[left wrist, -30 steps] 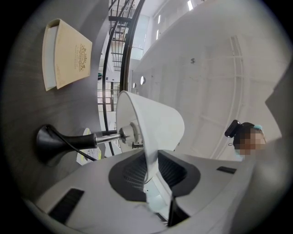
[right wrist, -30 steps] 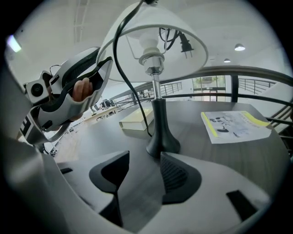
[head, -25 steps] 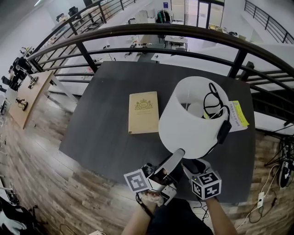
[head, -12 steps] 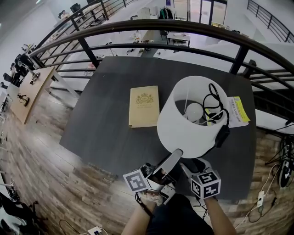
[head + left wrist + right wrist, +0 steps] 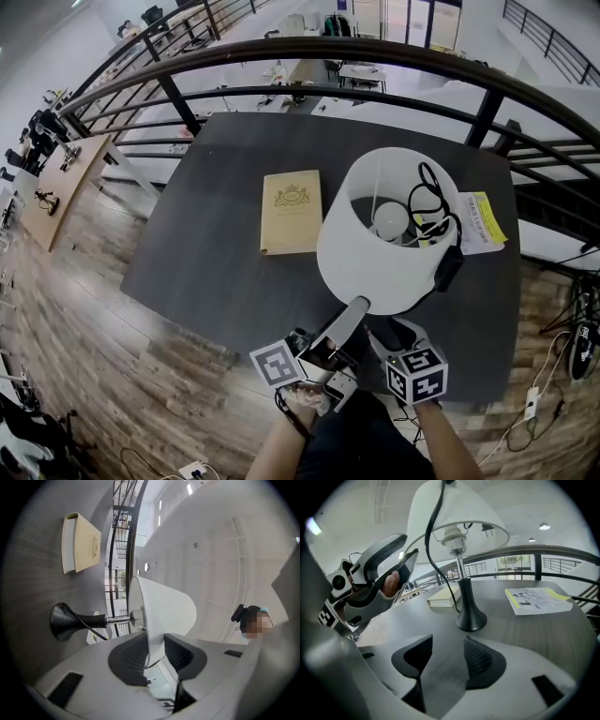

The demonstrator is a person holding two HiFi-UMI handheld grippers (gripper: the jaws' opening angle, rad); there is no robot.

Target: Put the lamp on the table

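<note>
the dark surface carries everything, and the lamp is already on it. the lamp's black base sits flat and its stem is upright, toward the person's edge of the surface. a tan book lies just left of the lamp. a leaflet with a yellow margin lies to the lamp's right on its far side, and neither touches it.

the left gripper reaches up at the lamp from the near side, its jaws straddling the lower rim of the white shade. they have just been opening, and the shade wall stands between the pads in a loosened gap. whether one pad is brushing it i can't quite tell from this angle. the right gripper sits low, just near of the lamp's base, with its jaws spread and only bare surface between them.

the black cord is heaped in the top of the shade. its plug dangles over the shade's outer wall on the lamp's right, and one strand runs down beside the stem.

the placing looks done, so the risk lies in the letting go. the base is narrow under a wide shade loaded with cord, which makes the lamp top-heavy. if the left jaws pull back at an angle and hook the rim, the lamp could rock toward the near edge and go over it. the hanging strand could also snag on the right gripper and drag the lamp. a straight, slow retreat with wider jaws seems safest.
</note>
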